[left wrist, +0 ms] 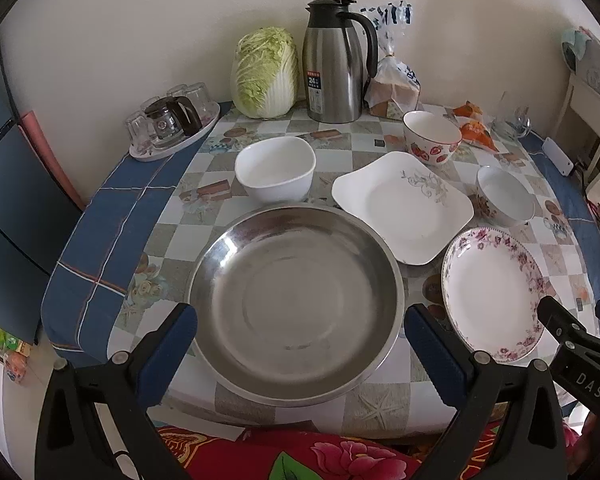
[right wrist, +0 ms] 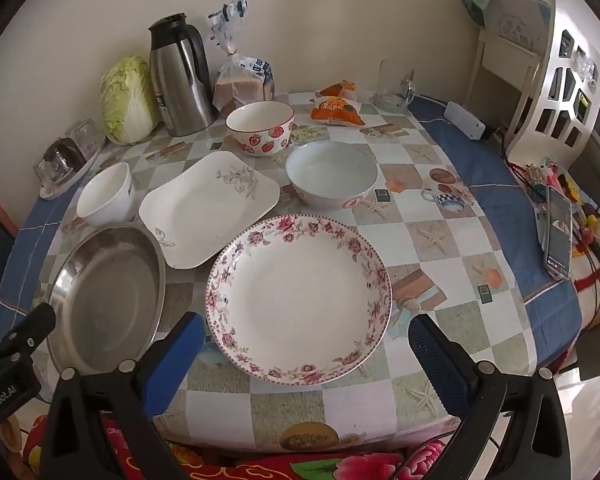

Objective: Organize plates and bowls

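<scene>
You are just starting: both your left gripper point(left wrist: 300, 344) and right gripper point(right wrist: 306, 348) hang wide open, holding nothing. Next, grab the flowered plate point(right wrist: 300, 300) by its rim.

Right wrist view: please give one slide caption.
Open right gripper above floral-rimmed plate, beside steel basin and square plate.

Around the steel pan point(left wrist: 296, 304), dishes crowd behind and to the right: a white bowl point(left wrist: 275, 174), a square plate point(left wrist: 404, 206) and a floral plate point(left wrist: 494, 292). Left of it, the tablecloth point(left wrist: 148, 264) lies bare.
</scene>
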`<state>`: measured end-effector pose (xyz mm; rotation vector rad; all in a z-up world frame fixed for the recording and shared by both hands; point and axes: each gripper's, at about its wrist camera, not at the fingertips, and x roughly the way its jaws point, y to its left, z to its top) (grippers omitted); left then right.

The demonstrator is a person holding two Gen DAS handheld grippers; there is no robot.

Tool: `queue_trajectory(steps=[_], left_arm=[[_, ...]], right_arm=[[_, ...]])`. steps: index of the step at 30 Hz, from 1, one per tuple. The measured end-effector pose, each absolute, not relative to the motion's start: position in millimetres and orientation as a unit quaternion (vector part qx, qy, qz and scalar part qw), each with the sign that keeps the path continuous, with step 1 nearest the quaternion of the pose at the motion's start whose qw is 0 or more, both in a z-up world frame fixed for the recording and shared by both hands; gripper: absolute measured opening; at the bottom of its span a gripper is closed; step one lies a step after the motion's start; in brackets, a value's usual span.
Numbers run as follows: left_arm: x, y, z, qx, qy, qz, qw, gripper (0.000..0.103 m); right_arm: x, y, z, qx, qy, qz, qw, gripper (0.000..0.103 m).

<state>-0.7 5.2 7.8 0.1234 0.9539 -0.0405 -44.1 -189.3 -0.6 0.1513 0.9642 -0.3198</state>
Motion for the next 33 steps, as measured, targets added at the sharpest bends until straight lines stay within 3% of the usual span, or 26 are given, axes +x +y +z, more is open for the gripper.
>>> queue_trajectory(steps=[33], left_arm=[[6, 19, 4, 0.037, 0.468, -0.014, 0.883, 0.103]], right_arm=[[-35, -179, 5, 0.066, 0.454, -0.147, 0.876, 0.103]])
